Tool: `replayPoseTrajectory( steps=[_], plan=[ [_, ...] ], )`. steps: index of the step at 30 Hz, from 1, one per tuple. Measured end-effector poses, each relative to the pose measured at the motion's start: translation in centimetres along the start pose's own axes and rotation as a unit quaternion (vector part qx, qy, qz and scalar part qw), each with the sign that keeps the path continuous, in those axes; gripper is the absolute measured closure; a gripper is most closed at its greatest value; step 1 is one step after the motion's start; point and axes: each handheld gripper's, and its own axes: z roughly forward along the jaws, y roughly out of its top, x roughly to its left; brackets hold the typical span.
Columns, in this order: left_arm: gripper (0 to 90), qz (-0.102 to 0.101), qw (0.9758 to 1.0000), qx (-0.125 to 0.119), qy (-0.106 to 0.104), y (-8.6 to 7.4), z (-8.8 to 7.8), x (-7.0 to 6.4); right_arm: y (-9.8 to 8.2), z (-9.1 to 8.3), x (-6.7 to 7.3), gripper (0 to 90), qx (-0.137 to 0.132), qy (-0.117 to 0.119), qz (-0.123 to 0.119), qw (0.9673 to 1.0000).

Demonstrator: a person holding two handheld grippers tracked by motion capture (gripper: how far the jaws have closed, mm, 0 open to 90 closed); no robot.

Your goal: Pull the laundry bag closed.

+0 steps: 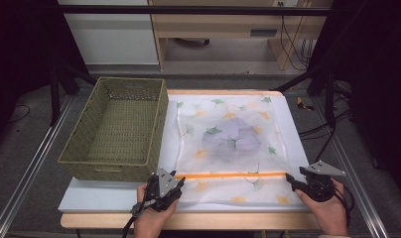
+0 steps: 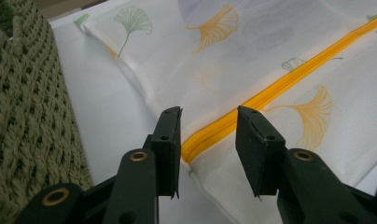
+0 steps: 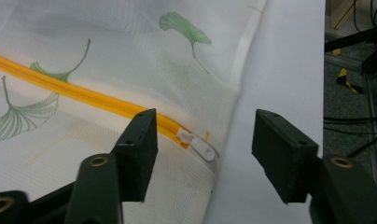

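Near the table's front edge, the zipped mesh bag [image 1: 228, 144] lies flat with its orange zipper [image 1: 228, 175] running crosswise between the released left gripper [image 1: 174, 184] and equally empty right gripper [image 1: 294, 181], whose jaws flank the white pull [image 3: 198, 145].

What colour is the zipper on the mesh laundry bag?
Orange-yellow zipper with a white pull tab; clearest in the right gripper view.
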Motion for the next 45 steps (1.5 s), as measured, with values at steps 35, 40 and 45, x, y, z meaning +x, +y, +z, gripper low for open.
replayPoseTrajectory(
  steps=[35,40,45],
  plan=[
    [12.7,-0.041,0.9940,-0.091,-0.044,3.9,-2.2,-0.1,6.2,-2.7,3.1,10.6,-0.172,0.021,0.046,0.9839],
    [9.0,-0.048,0.9921,-0.106,-0.048,4.3,-2.8,0.5,6.2,-3.4,2.4,10.2,-0.182,0.016,0.059,0.9813],
    [7.5,-0.055,0.9912,-0.113,-0.044,4.5,-3.3,1.5,6.0,-3.5,2.0,9.8,-0.185,0.007,0.057,0.9810]
  ],
)
